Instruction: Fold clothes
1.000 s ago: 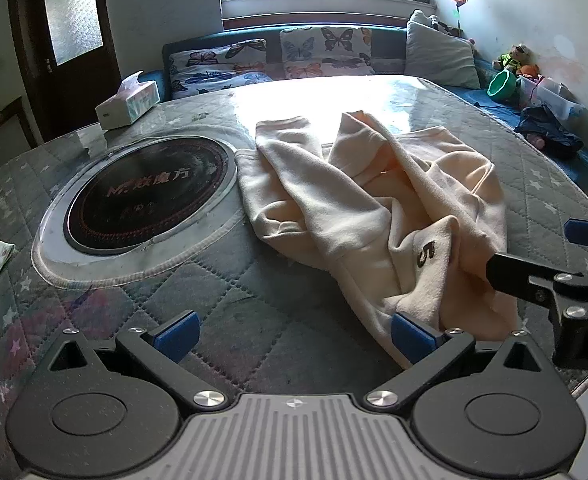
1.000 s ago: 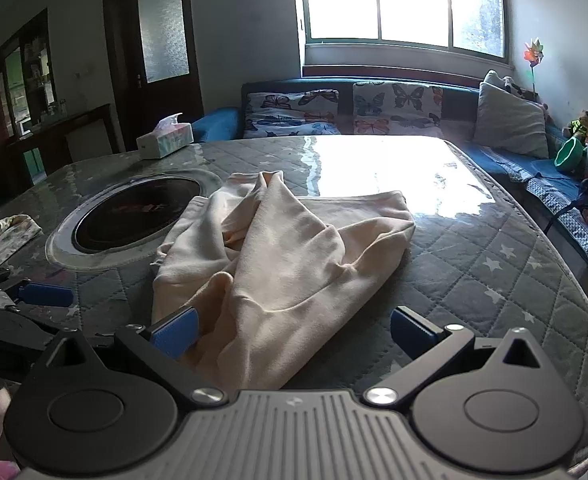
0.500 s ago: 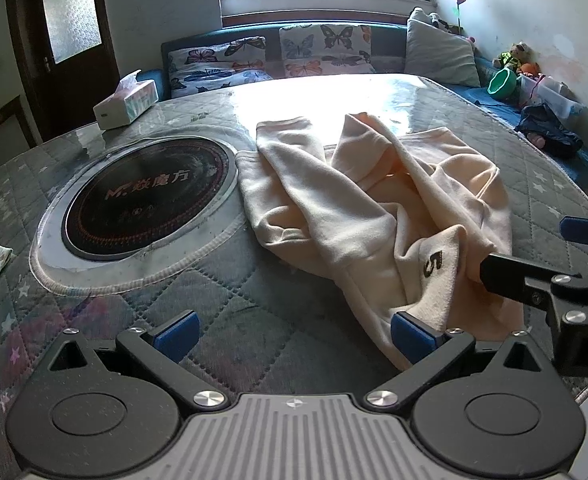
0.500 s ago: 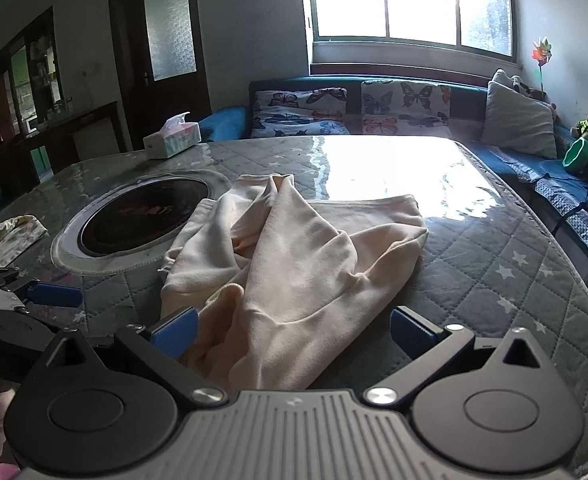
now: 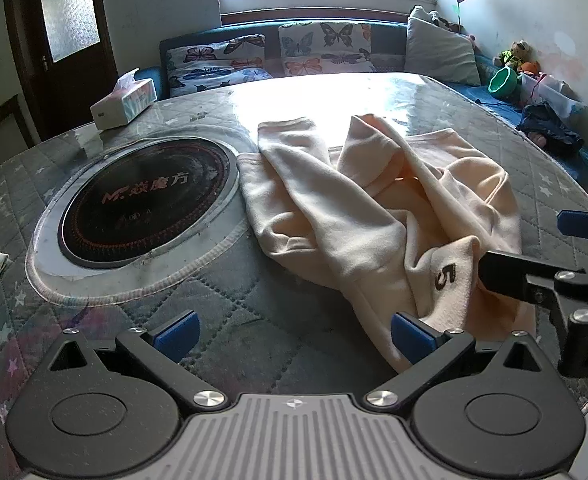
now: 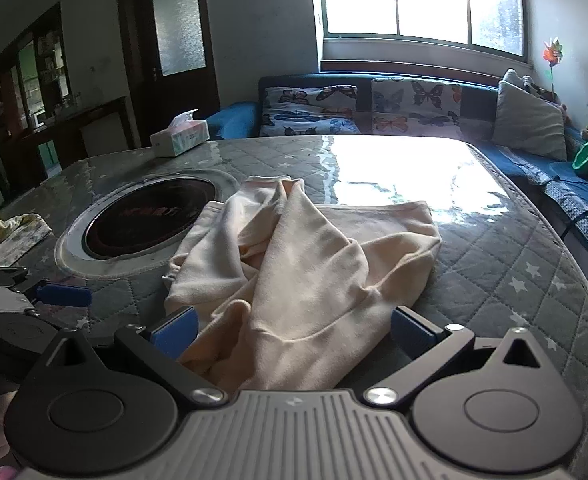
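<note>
Clearly, the cream sweatshirt (image 5: 374, 216) is soft, light fleece and will drape and sag wherever it is lifted; it lies crumpled on the worktop (image 5: 254, 312), just beside the round black induction hob (image 5: 146, 200) set flush into it. The quilted, star-printed cover appears to be overlaid with a glossy clear sheet, so some sliding of the cloth is to be expected. A small "5" (image 5: 440, 276) is printed on one near fold. Hold is best taken at a thick seam or hem, probably the near edge, though which part of the garment that is cannot be made out through the bunching. The left tool (image 5: 294, 330) is spread wide with nothing between its pads, its right pad close against the cloth. The right tool (image 6: 294, 330) is likewise spread, with the near folds lying between its fingers but not yet pinched.
</note>
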